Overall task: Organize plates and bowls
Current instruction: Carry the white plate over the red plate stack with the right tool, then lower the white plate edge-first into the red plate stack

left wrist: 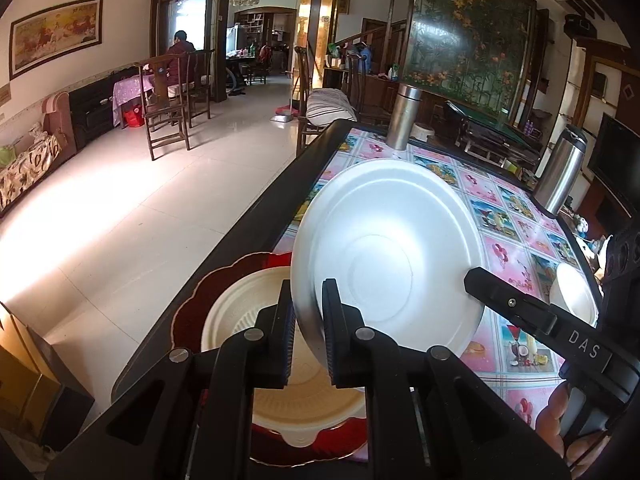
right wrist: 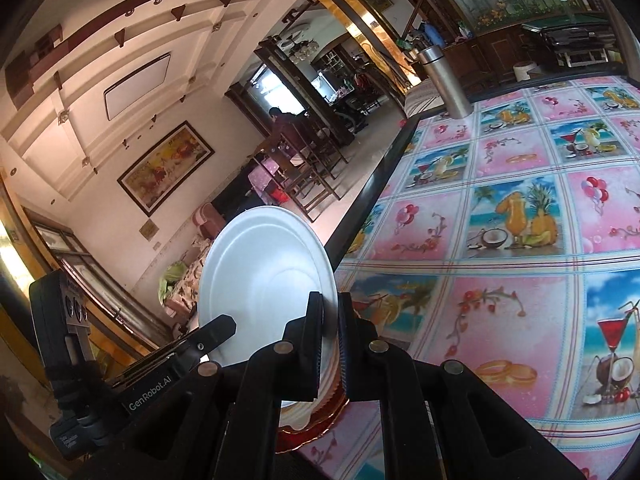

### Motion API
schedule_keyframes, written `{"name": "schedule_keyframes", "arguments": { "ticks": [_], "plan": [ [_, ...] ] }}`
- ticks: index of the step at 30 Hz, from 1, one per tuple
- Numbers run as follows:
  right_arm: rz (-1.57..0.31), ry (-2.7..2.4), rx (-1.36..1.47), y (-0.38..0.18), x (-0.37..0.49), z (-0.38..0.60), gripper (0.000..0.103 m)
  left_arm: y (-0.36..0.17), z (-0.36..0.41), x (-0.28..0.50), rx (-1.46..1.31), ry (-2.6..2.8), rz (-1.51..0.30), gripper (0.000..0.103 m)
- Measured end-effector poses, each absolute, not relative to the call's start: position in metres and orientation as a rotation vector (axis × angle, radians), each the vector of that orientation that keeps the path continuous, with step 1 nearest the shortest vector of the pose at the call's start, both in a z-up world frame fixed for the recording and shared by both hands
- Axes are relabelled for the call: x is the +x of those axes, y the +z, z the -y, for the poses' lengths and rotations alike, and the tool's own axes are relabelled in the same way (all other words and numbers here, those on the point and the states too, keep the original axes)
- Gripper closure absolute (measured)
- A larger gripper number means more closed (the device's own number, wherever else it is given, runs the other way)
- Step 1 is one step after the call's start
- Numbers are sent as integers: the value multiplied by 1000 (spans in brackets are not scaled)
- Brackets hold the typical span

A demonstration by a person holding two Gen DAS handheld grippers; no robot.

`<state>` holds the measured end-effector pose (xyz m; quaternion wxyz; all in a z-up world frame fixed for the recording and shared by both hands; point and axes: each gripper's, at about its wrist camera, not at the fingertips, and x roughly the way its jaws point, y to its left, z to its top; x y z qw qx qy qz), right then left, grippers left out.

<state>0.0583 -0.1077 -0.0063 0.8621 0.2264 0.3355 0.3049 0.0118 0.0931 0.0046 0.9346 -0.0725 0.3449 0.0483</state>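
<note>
The desk [left wrist: 256, 224], dark-rimmed and spread with a pink cloth [right wrist: 520, 208] printed with fruit drinks and balloons, fills the right and near part of both views. At its near left corner lies a red scalloped plate [left wrist: 192, 304], and on that a cream paper plate [left wrist: 240, 300] with a ribbed floor.

A white foam plate [left wrist: 384, 256] is tilted up on edge above the cream plate, its underside with raised rings facing the left wrist camera. Both tongs hold it. The left tongs [left wrist: 308, 336] are closed almost fully on its near rim, one pad on each face. The right tongs [right wrist: 329, 344] are closed hard on the rim at the plate's other side; in the left view they reach in from the right, one finger lying across the plate's edge.

A small white bowl [left wrist: 574, 292] stands on the cloth at the right. Two steel flasks stand upright on the desk, one at the far edge [left wrist: 402, 118], one at the right edge [left wrist: 562, 170].
</note>
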Motion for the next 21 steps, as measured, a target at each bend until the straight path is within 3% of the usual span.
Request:
{"name": "schedule_keyframes", "arguments": {
  "ticks": [21],
  "plan": [
    [-849,685,429,-37,53,42,95,-34,-125,8,-135,181,-777,91]
  ]
}}
